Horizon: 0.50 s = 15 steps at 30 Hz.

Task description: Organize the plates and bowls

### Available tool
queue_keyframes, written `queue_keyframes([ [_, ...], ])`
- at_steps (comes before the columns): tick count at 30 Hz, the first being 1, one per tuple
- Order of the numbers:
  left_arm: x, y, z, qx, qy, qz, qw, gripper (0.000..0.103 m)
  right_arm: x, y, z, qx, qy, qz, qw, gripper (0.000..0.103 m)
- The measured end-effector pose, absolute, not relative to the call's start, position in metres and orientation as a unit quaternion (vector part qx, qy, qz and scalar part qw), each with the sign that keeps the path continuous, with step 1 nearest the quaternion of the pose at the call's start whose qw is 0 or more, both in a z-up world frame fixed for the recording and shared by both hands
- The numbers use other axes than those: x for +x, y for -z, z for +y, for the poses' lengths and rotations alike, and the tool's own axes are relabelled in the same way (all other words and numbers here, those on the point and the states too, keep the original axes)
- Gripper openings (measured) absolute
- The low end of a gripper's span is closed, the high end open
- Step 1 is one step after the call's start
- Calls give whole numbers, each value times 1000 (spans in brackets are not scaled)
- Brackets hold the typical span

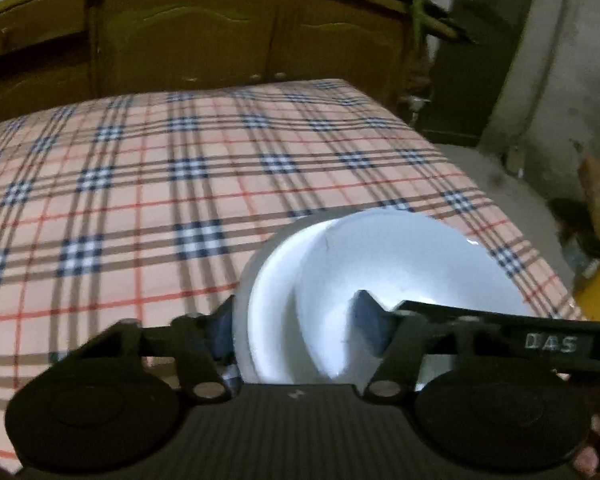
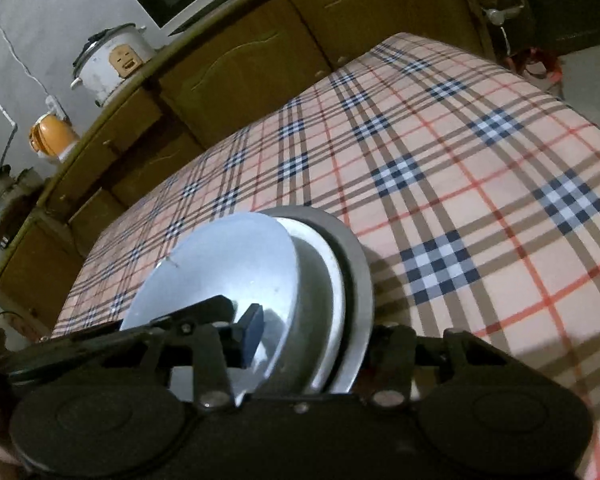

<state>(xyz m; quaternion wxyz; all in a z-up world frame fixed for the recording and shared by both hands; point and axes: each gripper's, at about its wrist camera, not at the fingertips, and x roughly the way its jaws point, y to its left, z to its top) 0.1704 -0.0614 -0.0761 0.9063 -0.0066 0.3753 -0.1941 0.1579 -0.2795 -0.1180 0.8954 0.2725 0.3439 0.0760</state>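
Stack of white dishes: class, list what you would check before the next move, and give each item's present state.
1. Left gripper straddles the wall of the stack of white dishes: ok.
2. Right gripper straddles the opposite wall: ok.
3. Pads press firmly on the walls: cannot tell.
4. Inner bowl sits inside the outer dishes: ok.
5. Checked tablecloth ahead is free for setting down: ok.

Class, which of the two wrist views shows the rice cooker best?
The right wrist view. The white rice cooker stands whole on the wooden cabinet at upper left, lid and front panel visible. The left wrist view shows the cabinet's doors behind the checked cloth, but no cooker that can be made out.
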Motion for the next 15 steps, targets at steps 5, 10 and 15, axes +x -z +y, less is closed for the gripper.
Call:
queue_keyframes([
  [5,170,73,-61,-14,186,381,906,59,157,116,-278,281,-66,347,893,56],
  [10,164,61,-59,-8,186,370,910,59,150,106,-278,280,-70,335,897,56],
  [15,152,38,-56,-7,180,347,920,59,140,82,-275,275,-80,313,905,56],
])
